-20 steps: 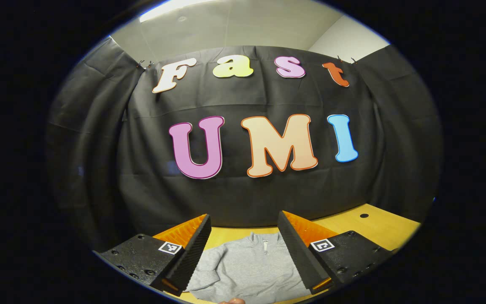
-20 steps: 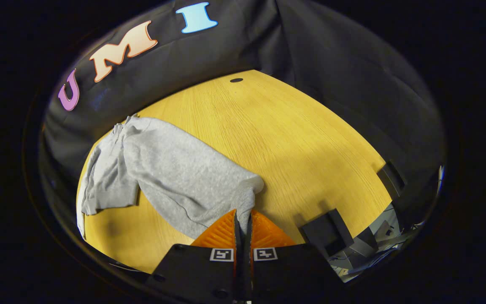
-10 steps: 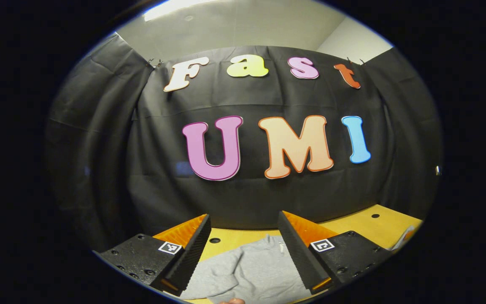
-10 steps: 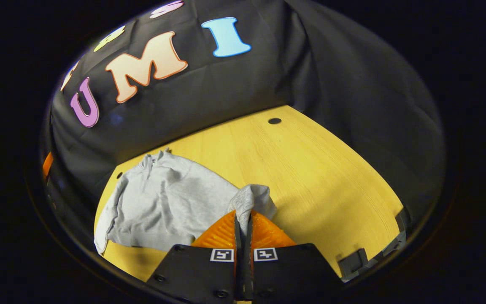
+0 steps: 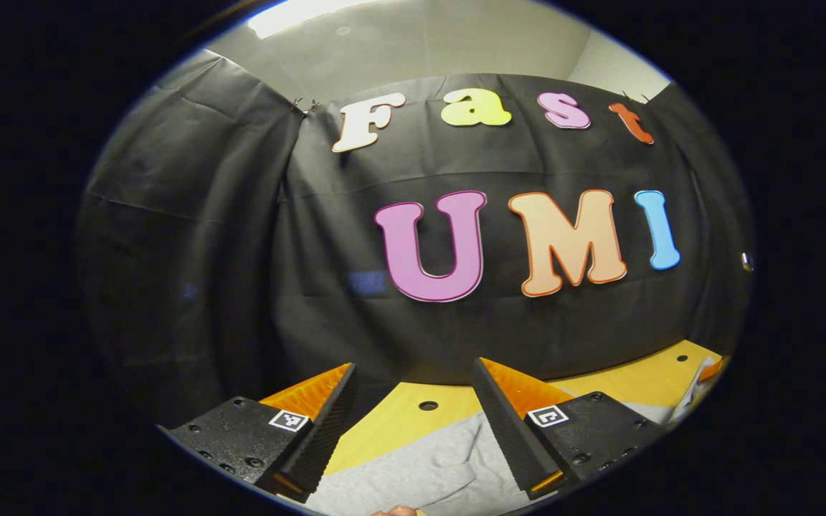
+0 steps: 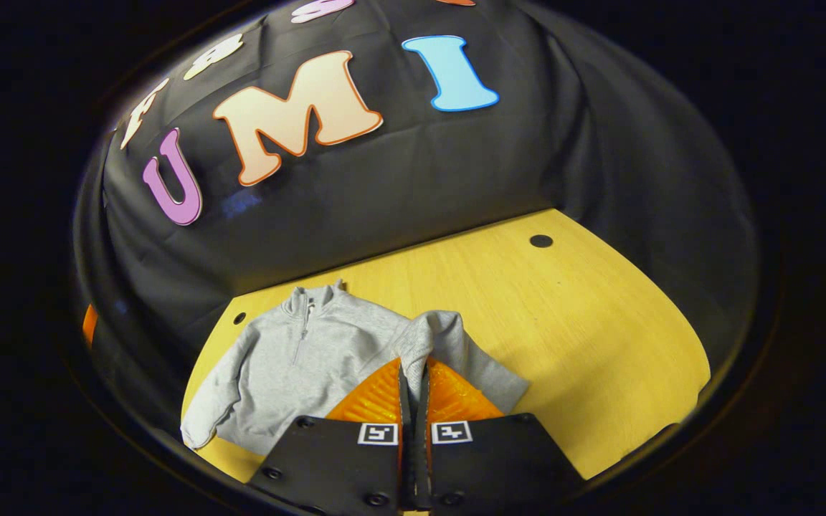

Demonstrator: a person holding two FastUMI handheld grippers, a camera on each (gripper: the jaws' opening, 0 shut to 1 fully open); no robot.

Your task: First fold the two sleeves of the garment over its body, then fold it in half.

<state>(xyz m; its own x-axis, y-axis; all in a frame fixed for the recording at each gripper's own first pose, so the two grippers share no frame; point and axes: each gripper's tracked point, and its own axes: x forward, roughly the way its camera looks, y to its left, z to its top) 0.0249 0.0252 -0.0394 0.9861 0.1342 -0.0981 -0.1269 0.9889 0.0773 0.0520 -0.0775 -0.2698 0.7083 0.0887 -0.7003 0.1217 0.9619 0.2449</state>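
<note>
My right gripper (image 6: 413, 373) was closed on the sleeve (image 6: 433, 338) of the grey zip-neck pullover (image 6: 291, 365) — both fingers pressed the cloth between them, and the sleeve rose from the table in a small peak at the tips. The pullover lay flat on the yellow wooden table (image 6: 571, 322), its collar (image 6: 307, 295) toward the black cloth wall (image 6: 355, 193) and its other sleeve (image 6: 214, 408) stretched along its side, near the table edge. In the left gripper view, my left gripper (image 5: 413, 408) stood wide apart and held nothing; it hung above the table, pointed almost level at the wall. Between its fingers I saw a part of the grey pullover (image 5: 420, 473) lying on the table — and a small dark hole (image 5: 428, 405) in the wood just behind it.
</note>
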